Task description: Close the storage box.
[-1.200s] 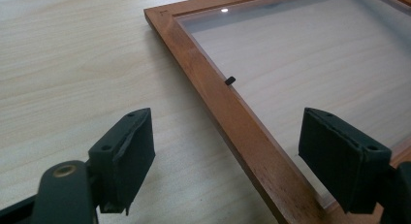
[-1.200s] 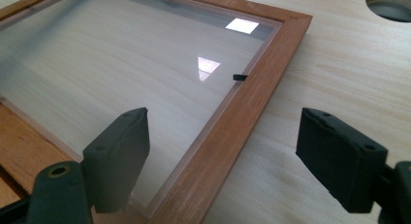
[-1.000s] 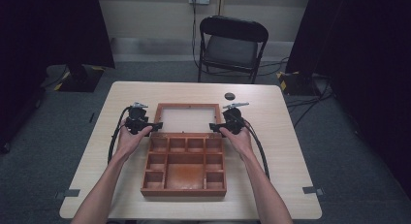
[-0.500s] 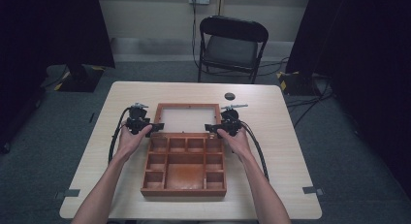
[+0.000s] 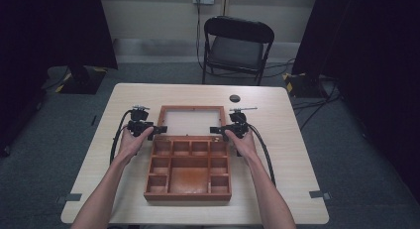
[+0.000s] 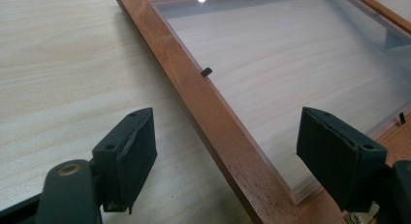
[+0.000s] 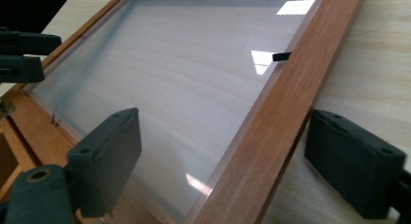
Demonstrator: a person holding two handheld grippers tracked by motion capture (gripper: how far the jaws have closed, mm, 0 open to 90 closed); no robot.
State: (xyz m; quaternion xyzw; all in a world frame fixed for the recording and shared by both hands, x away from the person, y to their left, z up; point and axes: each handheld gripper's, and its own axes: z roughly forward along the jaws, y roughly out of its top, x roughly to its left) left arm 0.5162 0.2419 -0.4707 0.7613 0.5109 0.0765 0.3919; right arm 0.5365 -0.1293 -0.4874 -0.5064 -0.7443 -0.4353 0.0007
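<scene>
A wooden compartment box (image 5: 188,169) lies open in the middle of the tabletop (image 5: 297,154), its glass-paned lid (image 5: 190,121) folded back flat on the far side. The left hand-held gripper (image 5: 159,130) straddles the lid's left frame rail, its jaws parted, having just been opening, and clear of the wood. The right hand-held gripper (image 5: 214,130) straddles the right rail the same way, open and gripping nothing.

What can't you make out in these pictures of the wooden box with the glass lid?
- Small round dark object on the table, high view: too small to identify.
- Compartments of the brown wooden box, high view: too small to judge whether anything lies inside.
- Tiny black clip on the glass-paned lid frame, left gripper view: purpose unclear.
</scene>
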